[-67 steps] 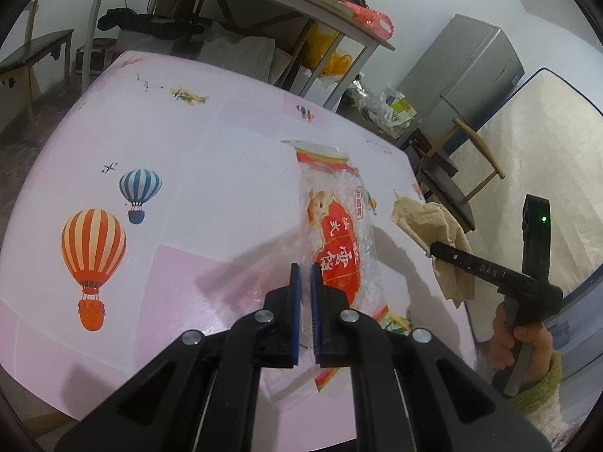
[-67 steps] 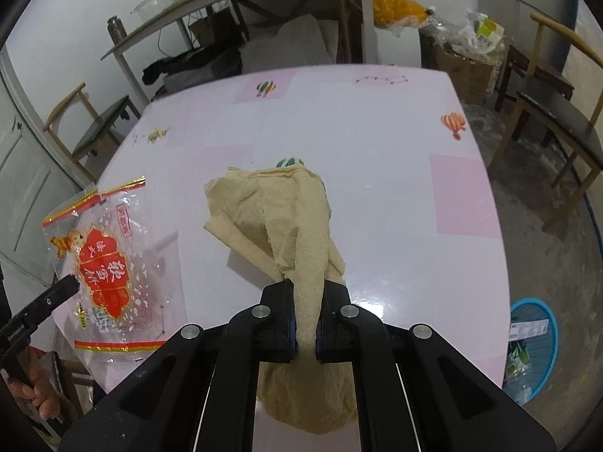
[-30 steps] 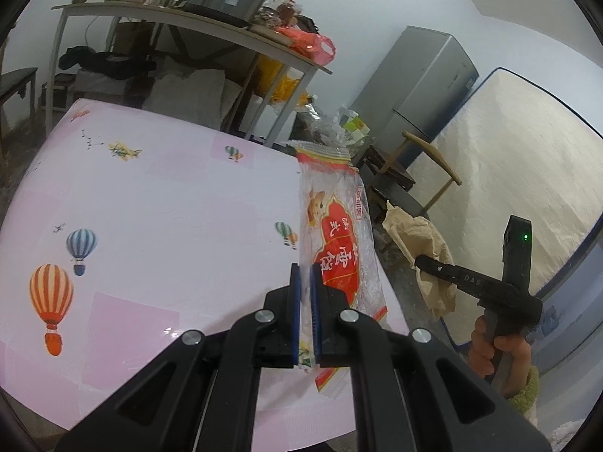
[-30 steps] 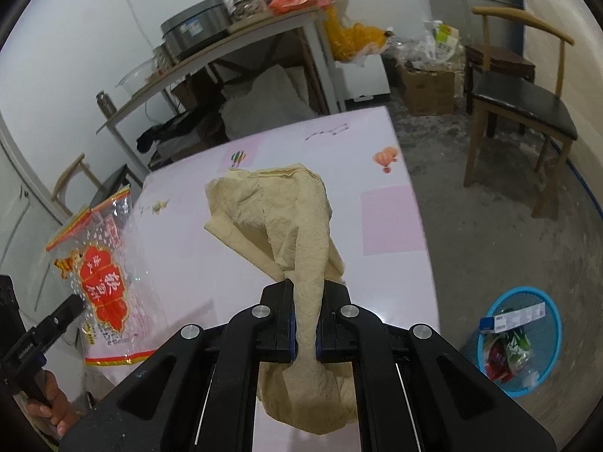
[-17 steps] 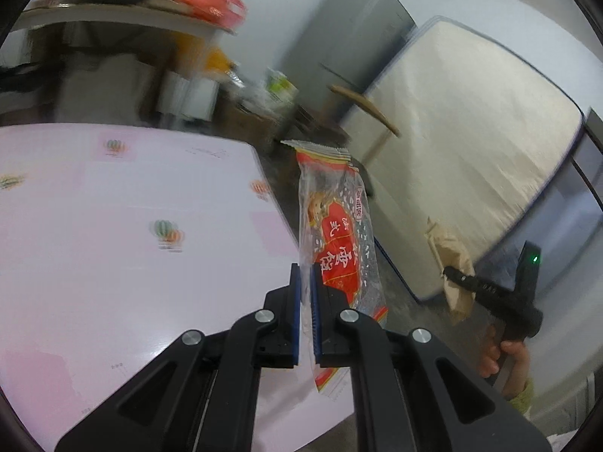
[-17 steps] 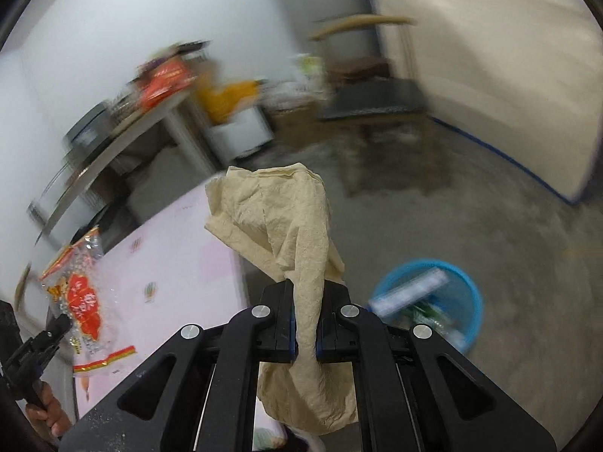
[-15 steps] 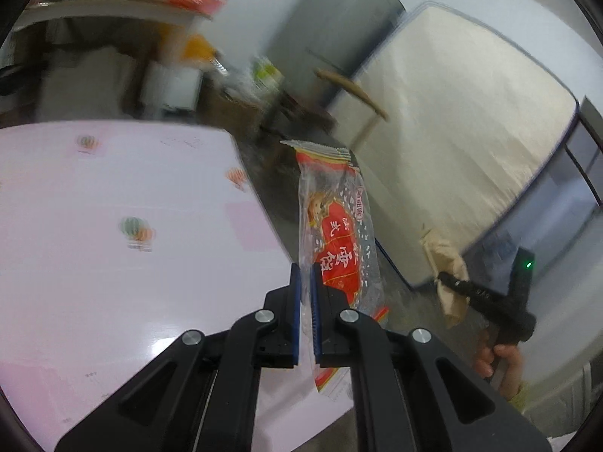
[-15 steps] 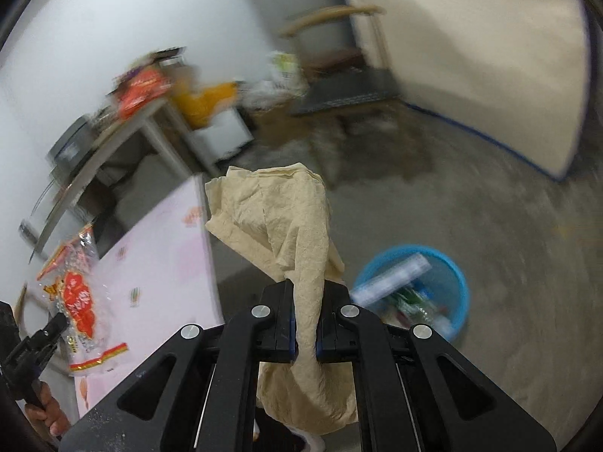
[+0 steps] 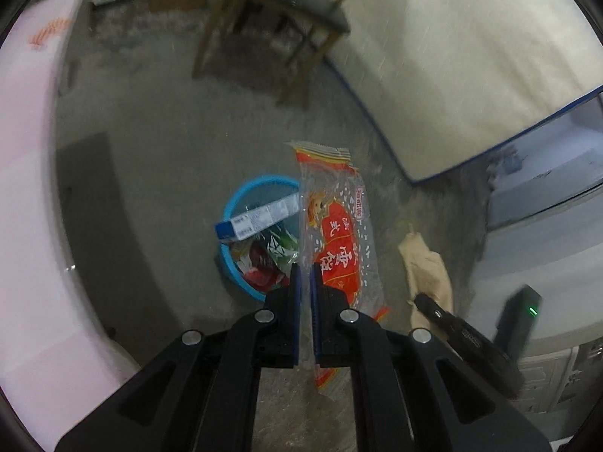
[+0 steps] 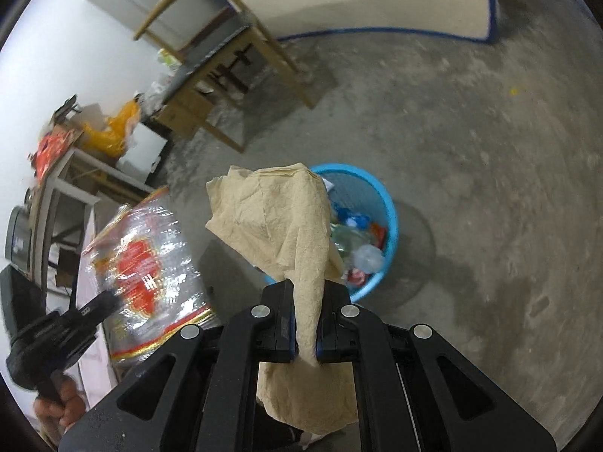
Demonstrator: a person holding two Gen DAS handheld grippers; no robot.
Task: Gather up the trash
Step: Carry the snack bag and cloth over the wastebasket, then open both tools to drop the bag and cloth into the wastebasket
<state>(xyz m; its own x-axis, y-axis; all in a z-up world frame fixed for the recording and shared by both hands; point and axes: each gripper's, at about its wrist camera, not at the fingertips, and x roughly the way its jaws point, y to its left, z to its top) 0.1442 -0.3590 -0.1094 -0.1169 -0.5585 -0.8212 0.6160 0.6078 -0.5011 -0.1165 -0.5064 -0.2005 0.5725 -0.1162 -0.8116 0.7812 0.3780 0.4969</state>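
Observation:
My left gripper point(image 9: 305, 275) is shut on a clear plastic wrapper with red print point(image 9: 335, 233), which hangs over the right rim of a blue trash basket point(image 9: 230, 203) on the concrete floor. My right gripper point(image 10: 306, 290) is shut on a crumpled tan paper towel point(image 10: 279, 218), held over the near left side of the same blue trash basket point(image 10: 390, 218), which holds several pieces of trash. In the left wrist view the paper towel point(image 9: 426, 263) and right gripper point(image 9: 418, 297) appear to the right. The wrapper point(image 10: 147, 260) and left gripper point(image 10: 109, 299) show at the left of the right wrist view.
The pink table point(image 9: 26, 188) edge runs down the left. A wooden chair point(image 9: 286, 11) stands beyond the basket, and a mattress point(image 9: 452, 56) leans at the right. A cluttered shelf table point(image 10: 75, 165) and a hand point(image 10: 60, 406) are at the left.
Both grippers swung away from the pink table and tipped downward, carrying wrapper and paper towel over the floor to the blue basket, which now lies just below them.

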